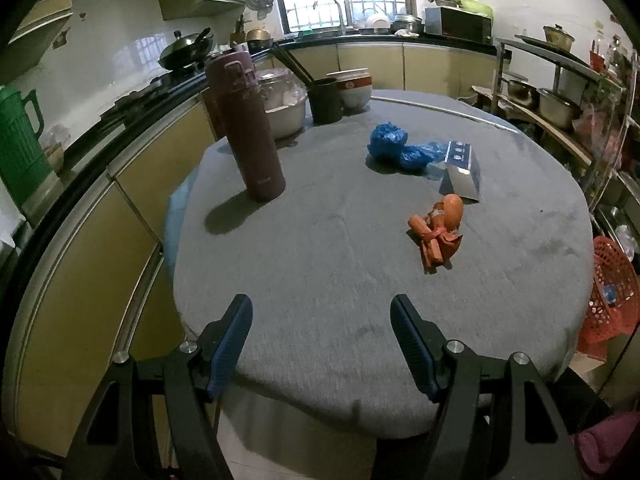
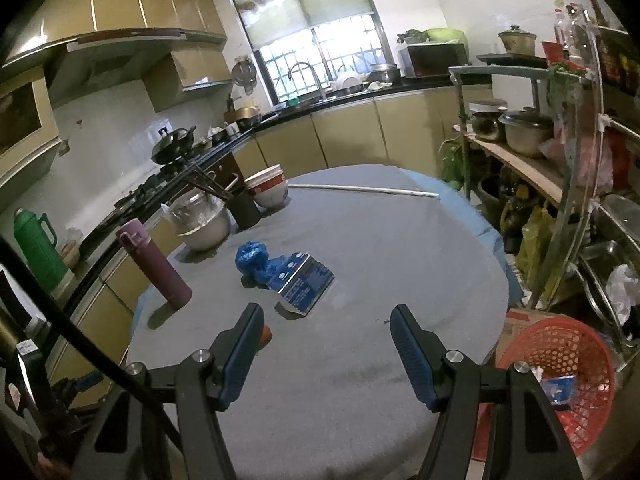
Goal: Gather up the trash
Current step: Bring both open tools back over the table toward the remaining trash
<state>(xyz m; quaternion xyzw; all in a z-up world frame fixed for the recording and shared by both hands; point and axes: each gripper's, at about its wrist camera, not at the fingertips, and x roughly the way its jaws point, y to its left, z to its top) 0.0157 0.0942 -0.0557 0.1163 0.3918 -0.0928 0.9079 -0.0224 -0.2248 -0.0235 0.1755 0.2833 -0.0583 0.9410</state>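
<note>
Left gripper (image 1: 322, 316): jaws parted, nothing between the blue-padded fingers (image 1: 230, 344); poised over near edge of round table (image 1: 320, 280) with grey cloth cover.
Right gripper (image 2: 326, 320): jaws likewise parted and empty, above same table (image 2: 360, 360), nearer its right side.

Trash on table:
- Orange crumpled wrapper (image 1: 438, 232), tied in a bundle, lying right of centre, ahead of left gripper and apart from it. In right wrist view only an orange sliver (image 2: 265, 334) visible behind the left-hand finger.
- Blue crumpled plastic bag (image 1: 400, 150) (image 2: 256, 262), farther back, touching the carton.
- Blue-and-white flattened carton (image 1: 462, 172) (image 2: 302, 286), just beyond the wrapper.

Receptacle:
- Red mesh basket (image 2: 560, 360) (image 1: 612, 292), on floor beside right edge of table; blue-and-white scrap (image 2: 558, 388) already inside.

Other items on table:
- Maroon flask (image 1: 250, 128) (image 2: 154, 264), upright, left side.
- Lidded metal bowl (image 1: 284, 104) (image 2: 202, 222), far left edge.
- Dark cup (image 1: 326, 100) (image 2: 244, 208) holding chopsticks, beside bowl.
- Red-and-white stacked bowls (image 1: 354, 88) (image 2: 270, 188), just beside cup.
- Long white rod (image 1: 444, 114) (image 2: 364, 189), lying across far edge.

Surroundings:
- Green thermos (image 1: 18, 148) (image 2: 38, 248) on counter, left.
</note>
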